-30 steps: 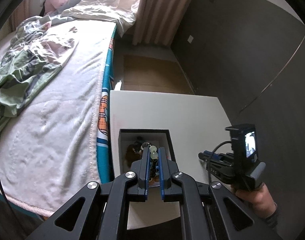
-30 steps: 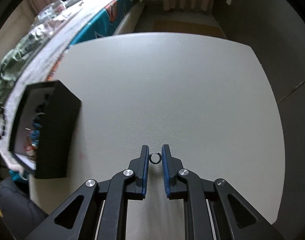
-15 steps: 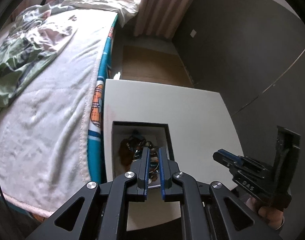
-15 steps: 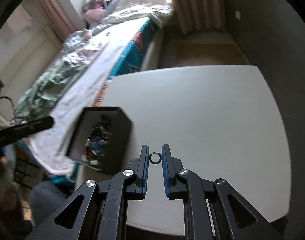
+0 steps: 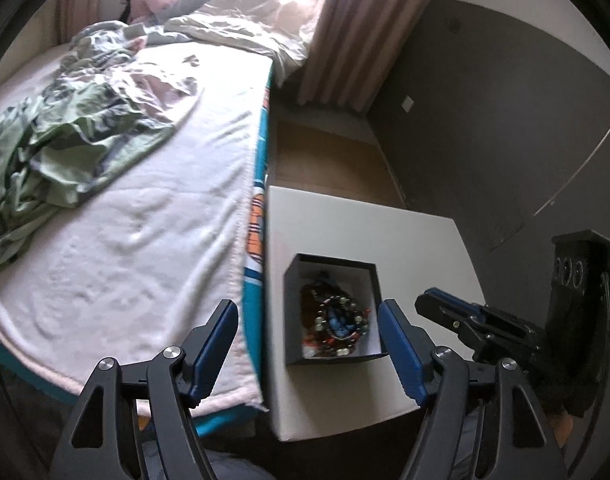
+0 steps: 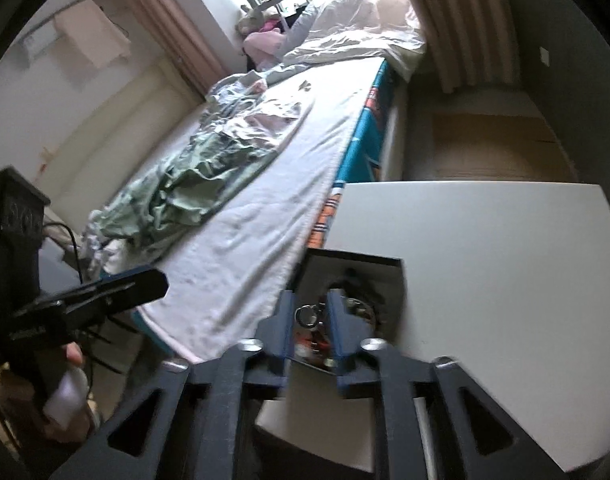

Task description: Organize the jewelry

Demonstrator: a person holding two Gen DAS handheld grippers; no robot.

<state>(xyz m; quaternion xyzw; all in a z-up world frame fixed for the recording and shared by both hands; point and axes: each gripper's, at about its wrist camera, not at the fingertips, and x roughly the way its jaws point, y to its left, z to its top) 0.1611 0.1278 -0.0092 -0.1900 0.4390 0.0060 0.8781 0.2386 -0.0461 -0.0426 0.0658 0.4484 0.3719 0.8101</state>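
A black jewelry box [image 5: 332, 309] with a white inside stands on the white table [image 5: 345, 220] near its left edge; it also shows in the right wrist view [image 6: 393, 276]. It holds a heap of beaded jewelry [image 5: 337, 320]. My left gripper [image 5: 309, 340] is wide open and empty, raised above the box. My right gripper [image 6: 311, 316] is shut on a small dark ring [image 6: 306, 316] and holds it over the box. The right gripper also shows in the left wrist view [image 5: 465, 316].
A bed [image 5: 137, 208] with a white blanket and crumpled green clothes [image 5: 53, 136] runs along the table's left side. A dark grey wall [image 5: 505, 120] stands to the right. Curtains [image 5: 357, 40] hang at the back.
My left gripper has opened wide, let go of beaded jewelry into the box and pulled back upward. My right gripper has carried the ring from the table's middle to above the box.
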